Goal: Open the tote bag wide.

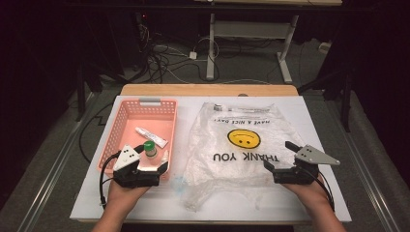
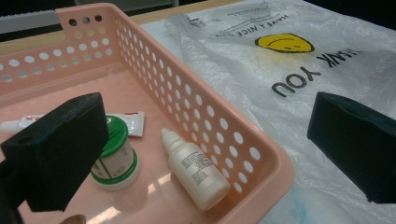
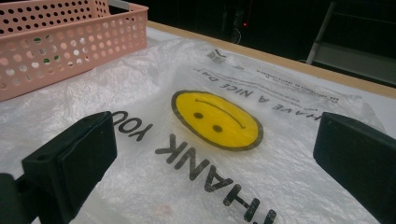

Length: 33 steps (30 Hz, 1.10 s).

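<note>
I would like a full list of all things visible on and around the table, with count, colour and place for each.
basket: one, pink, perforated, left part of the table
tube: one, white, lying in the basket
jar: one, white with green lid, upright in the basket
dropper bottle: one, white, lying in the basket near its right wall
plastic bag: one, clear with yellow smiley and black print, flat right of the basket
table: one, white top with wooden far edge
cables: several, on the floor behind
left gripper: one, black, open, over the basket's near end
right gripper: one, black, open, over the bag
</note>
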{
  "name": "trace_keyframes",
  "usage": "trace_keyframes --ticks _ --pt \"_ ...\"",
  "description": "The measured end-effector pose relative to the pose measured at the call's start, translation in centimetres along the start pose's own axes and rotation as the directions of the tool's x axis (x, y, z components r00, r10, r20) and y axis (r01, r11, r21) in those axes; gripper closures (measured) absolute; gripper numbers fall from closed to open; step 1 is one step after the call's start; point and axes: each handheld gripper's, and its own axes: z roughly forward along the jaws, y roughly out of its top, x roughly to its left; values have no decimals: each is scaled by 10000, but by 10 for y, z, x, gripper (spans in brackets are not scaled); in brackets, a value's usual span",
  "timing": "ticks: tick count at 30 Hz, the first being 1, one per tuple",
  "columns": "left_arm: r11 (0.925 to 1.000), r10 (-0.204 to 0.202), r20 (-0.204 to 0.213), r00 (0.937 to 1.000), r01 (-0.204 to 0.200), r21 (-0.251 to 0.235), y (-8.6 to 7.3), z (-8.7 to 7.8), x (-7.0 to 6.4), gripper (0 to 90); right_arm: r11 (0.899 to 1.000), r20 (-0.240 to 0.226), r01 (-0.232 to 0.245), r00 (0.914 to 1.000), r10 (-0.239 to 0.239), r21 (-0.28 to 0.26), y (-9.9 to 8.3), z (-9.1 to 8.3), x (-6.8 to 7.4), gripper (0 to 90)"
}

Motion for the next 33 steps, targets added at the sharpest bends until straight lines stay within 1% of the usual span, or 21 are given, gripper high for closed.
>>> trace_keyframes --ticks 3,4,6,9,10,12,14,18,20,22,23,24,28,29,30,32,33 --pt "9999 116 9 9999 -116 16 0 0 -2 0 10000 73 -42 10000 43 -57 0 -3 1 2" --pt "9996 248 7 9997 -248 97 -1 1 -3 0 10000 68 -37 10000 38 -66 0 -4 1 2" --pt "9995 287 17 9996 -287 148 -1 1 -4 0 10000 44 10 10000 -9 -93 1 -3 1 2" --pt "9995 252 8 9997 -252 175 -1 2 -4 0 9999 12 56 10000 -56 -121 2 -3 1 2" --pt "9997 182 11 9998 -183 153 0 3 -4 0 9999 15 40 10000 -39 -126 2 -3 0 2" --pt "9998 165 7 9999 -165 140 0 3 -3 0 9999 34 5 10000 -5 -104 1 -4 -2 2" --pt "9998 149 2 9999 -149 147 1 5 -2 0 10000 132 3 9999 -2 -80 0 -5 -6 2" --pt "9996 157 -71 9999 -155 230 0 6 -3 0 9998 432 -166 9989 170 -102 0 -12 -15 2" --pt "9993 222 -74 9997 -220 292 0 6 -3 0 9996 613 -247 9978 254 -112 -1 -16 -21 2" --pt "9993 189 -22 9998 -188 324 -1 5 -3 0 9994 735 -339 9967 344 -86 -2 -18 -27 2" --pt "9993 189 -22 9998 -188 324 -1 5 -3 0 9994 735 -339 9967 344 -86 -2 -18 -27 2" --pt "9995 143 -63 9999 -141 290 0 5 -3 0 9993 873 -362 9955 367 -73 -3 -20 -32 2" --pt "9997 73 -95 9999 -71 240 0 4 -3 0 9990 1107 -438 9929 436 0 -6 -23 -43 2" --pt "9996 85 -111 9999 -82 252 1 5 -3 0 9990 1107 -438 9929 436 0 -6 -23 -43 2" --pt "9996 84 -136 9999 -81 263 1 4 -2 0 9984 1217 -567 9910 559 28 -8 -25 -47 2" --pt "9995 90 -134 9999 -86 292 1 4 -2 0 9982 1352 -587 9892 570 82 -10 -27 -51 2" --pt "9993 197 -201 9996 -191 328 2 3 -2 0 9981 1390 -607 9885 587 98 -11 -27 -54 2"
